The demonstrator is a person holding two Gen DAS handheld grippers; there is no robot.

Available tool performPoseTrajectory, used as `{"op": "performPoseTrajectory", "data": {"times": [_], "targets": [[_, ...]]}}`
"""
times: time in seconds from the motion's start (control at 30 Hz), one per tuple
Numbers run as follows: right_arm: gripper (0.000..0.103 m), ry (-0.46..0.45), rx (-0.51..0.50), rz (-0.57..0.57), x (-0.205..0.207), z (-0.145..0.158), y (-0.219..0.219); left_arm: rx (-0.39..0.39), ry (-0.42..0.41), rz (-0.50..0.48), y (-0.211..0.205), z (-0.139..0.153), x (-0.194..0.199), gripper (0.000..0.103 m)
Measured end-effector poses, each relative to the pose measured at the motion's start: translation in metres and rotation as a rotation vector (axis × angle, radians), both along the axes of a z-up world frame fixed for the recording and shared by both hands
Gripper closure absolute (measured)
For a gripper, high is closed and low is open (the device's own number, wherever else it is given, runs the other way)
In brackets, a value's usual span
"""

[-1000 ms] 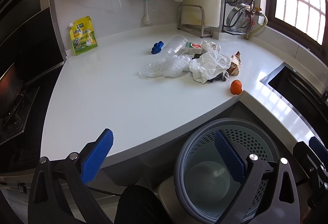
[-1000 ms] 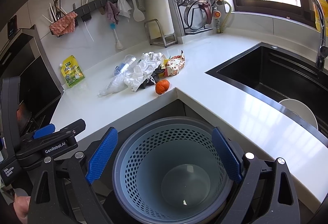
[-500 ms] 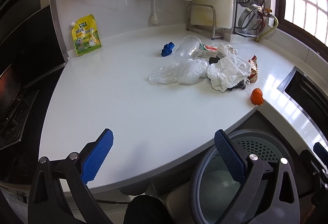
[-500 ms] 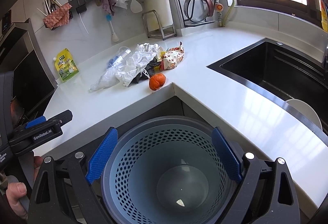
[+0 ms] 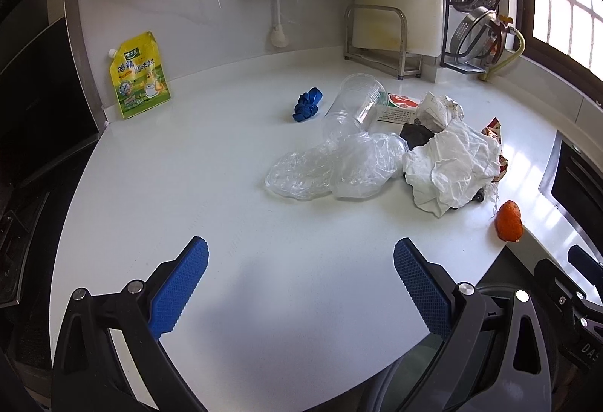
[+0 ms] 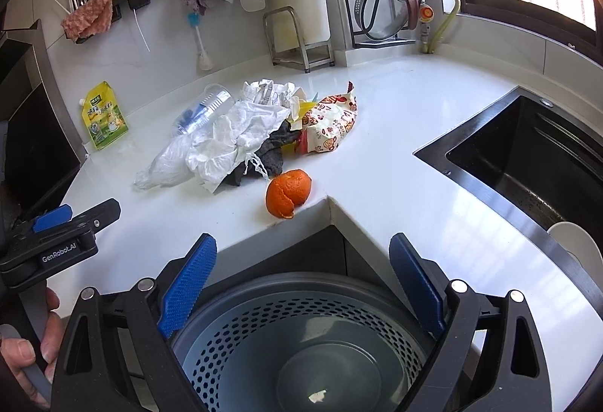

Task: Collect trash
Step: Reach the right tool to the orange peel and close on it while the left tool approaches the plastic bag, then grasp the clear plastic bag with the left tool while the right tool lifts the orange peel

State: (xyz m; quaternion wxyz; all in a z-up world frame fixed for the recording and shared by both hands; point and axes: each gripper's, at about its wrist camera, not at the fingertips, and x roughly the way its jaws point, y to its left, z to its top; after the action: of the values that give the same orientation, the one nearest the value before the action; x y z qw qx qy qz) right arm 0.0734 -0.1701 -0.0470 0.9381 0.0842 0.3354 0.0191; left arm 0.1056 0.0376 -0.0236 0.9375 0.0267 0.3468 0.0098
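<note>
While agape, both hand-held grippers (image 5: 300, 282) (image 6: 302, 278) empty

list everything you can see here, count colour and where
orange peel: 1, orange, counter's inner corner edge
white paper: 1 crumpled, white, middle of trash pile
clear plastic bag: 1, transparent, left end of pile
plastic cup: 1, clear, on its side behind the bag
snack wrapper: 1, red and cream, right side of pile
blue scrap: 1, blue, left of the cup
yellow pouch: 1, yellow-green, upright against the back wall
bin: 1, grey, perforated, below the counter corner
sink: 1, black, right
counter: 1, white
left gripper: blue pads, open, over the counter
right gripper: blue pads, open, over the bin
</note>
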Motion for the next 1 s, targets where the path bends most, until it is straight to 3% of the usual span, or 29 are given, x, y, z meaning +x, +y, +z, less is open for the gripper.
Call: {"op": "performPoseTrajectory", "data": {"times": [0.53,0.63,0.73,0.87,1.0], "targets": [[0.016,-0.005,-0.147,-0.009,0.052,-0.01,0.017,-0.053,0.026,-0.034,-0.003,-0.011,0.025,0.006],[0.032,0.012,-0.173,0.001,0.058,-0.013,0.021,-0.05,0.025,-0.037,-0.004,-0.011,0.026,0.006],[0.04,0.015,-0.16,0.005,0.061,-0.015,0.02,-0.05,0.025,-0.034,-0.002,-0.01,0.027,0.006],[0.074,0.015,-0.146,0.027,0.061,-0.013,0.02,-0.056,0.025,-0.032,-0.001,-0.01,0.028,0.006],[0.077,0.008,-0.076,0.041,0.056,-0.011,0.013,-0.06,0.026,-0.032,0.0,-0.007,0.031,0.006]]}}
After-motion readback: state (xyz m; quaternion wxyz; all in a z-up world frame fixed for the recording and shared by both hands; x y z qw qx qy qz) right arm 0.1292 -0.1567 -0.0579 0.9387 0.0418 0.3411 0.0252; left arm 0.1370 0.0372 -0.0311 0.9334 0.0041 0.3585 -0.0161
